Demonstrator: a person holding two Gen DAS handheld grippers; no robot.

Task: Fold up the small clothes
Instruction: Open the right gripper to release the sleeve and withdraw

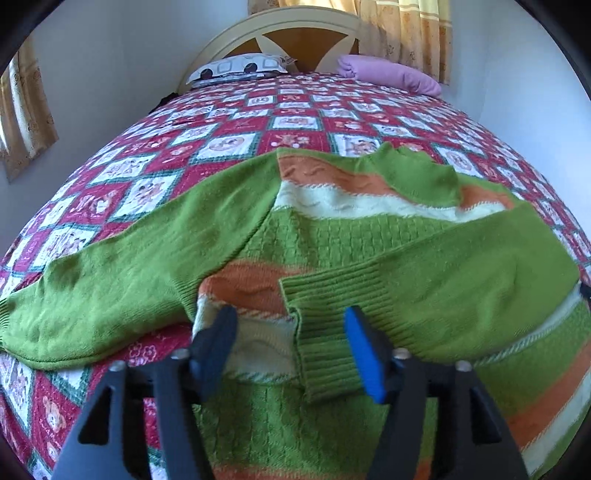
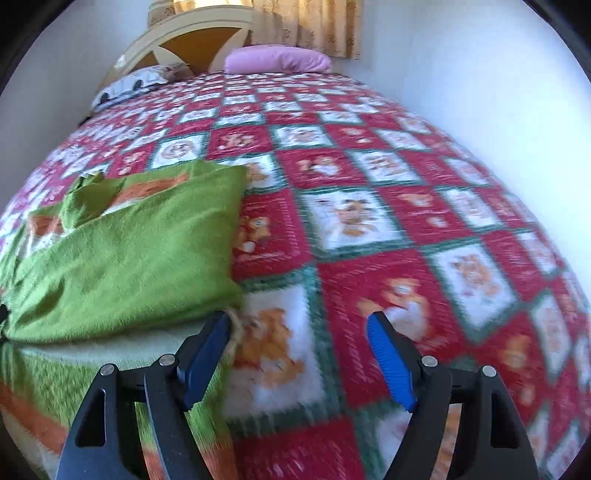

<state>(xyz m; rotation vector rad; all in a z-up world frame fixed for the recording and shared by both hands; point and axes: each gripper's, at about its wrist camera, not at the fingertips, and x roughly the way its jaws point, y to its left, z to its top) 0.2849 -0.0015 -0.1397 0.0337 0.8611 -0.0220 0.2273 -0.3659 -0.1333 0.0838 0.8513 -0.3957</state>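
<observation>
Left tongs (image 1: 291, 325) agape over sweater (image 1: 332, 236) cuff | right tongs (image 2: 299, 328) agape, empty, above quilt (image 2: 369, 166)

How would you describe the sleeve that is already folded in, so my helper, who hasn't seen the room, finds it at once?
Start at the bed with the red-and-white patchwork quilt; a green sweater with orange and white stripes lies on it. One sleeve lies folded across the sweater's body, its ribbed cuff between the open left gripper's fingers. The other sleeve lies spread outward on the quilt.

Bare quilt (image 2: 424, 221) right of sweater (image 2: 129, 251), pillows (image 2: 277, 61) far at headboard (image 2: 192, 33)
</observation>
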